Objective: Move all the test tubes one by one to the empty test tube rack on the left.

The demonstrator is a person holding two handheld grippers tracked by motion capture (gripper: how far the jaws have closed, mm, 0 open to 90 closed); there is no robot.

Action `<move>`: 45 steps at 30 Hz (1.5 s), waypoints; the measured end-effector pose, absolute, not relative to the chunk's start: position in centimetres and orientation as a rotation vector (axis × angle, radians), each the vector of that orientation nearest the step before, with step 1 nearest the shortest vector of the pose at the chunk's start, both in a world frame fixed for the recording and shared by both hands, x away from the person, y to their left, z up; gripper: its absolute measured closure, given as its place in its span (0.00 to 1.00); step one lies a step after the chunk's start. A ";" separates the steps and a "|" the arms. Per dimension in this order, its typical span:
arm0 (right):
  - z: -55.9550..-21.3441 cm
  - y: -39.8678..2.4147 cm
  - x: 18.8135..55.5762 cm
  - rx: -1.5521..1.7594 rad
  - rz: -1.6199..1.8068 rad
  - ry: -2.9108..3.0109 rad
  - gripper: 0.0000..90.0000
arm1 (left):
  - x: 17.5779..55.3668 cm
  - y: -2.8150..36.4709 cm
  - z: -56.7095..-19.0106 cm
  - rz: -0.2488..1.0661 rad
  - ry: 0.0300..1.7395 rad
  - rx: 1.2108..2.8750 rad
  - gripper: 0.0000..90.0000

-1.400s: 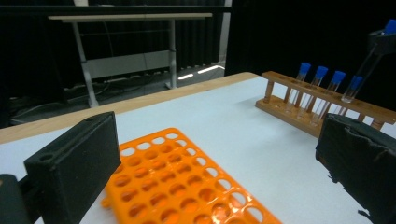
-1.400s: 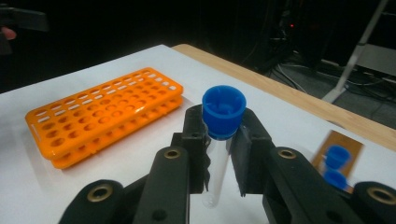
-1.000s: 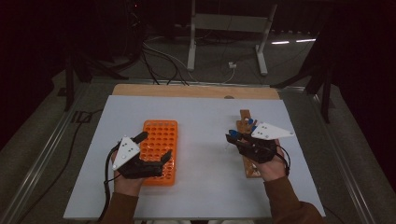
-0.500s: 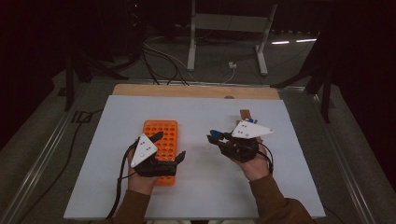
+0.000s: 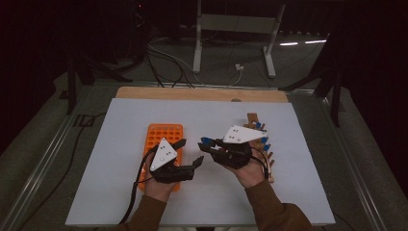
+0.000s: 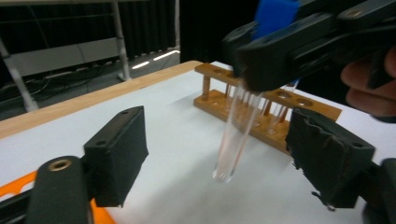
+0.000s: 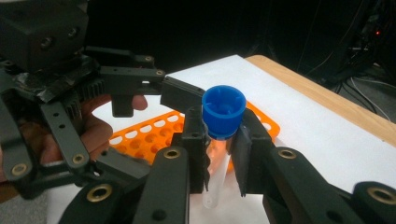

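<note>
Dark room, white worktop (image 5: 120, 192). Right hand-held gripper (image 5: 208, 142) clamps a clear blue-capped plastic test tube (image 6: 236, 135), already out of the wooden rack (image 5: 260, 139); left hand-held gripper (image 5: 190, 154), jaws just closing, brackets it ungripped. Handover and seating in the orange perforated rack (image 5: 161, 137) likely remain.

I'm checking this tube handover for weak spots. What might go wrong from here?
1. The right gripper holds the test tube just under its blue cap, so the long clear body hangs free and could swing or slip.
2. The left gripper has just been closing around the tube, pads not yet touching. An off-centre squeeze could knock it askew.
</note>
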State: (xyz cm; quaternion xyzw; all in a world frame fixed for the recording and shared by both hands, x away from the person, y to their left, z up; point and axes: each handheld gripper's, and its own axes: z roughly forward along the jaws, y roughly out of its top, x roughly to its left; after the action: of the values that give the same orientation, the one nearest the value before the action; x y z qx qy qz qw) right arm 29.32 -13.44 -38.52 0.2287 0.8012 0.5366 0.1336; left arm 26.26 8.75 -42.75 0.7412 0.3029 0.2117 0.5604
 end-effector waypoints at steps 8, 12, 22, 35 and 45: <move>-38.7 -12.7 29.5 0.666 1.558 2.352 0.86 | 26.2 8.0 -42.8 0.528 0.684 1.777 0.52; -38.7 -12.6 29.4 0.664 1.570 2.361 0.86 | 26.1 7.9 -42.9 0.531 0.662 1.797 0.68; -39.0 -12.5 29.4 0.656 1.569 2.389 0.85 | 26.0 7.7 -43.0 0.523 0.639 1.808 0.86; -38.4 -14.6 29.5 0.754 1.658 2.273 0.29 | 26.3 8.3 -43.2 0.514 0.670 1.799 0.87; -39.0 -17.1 29.6 0.835 1.553 2.181 0.04 | 26.3 9.4 -43.5 0.501 0.712 1.778 0.87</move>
State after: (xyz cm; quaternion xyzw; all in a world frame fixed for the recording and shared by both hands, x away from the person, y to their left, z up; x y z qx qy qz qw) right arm 29.57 -17.07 -39.04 0.2934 0.7667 0.5460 0.1674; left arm 26.27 9.41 -43.50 0.7508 0.3005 0.2114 0.5489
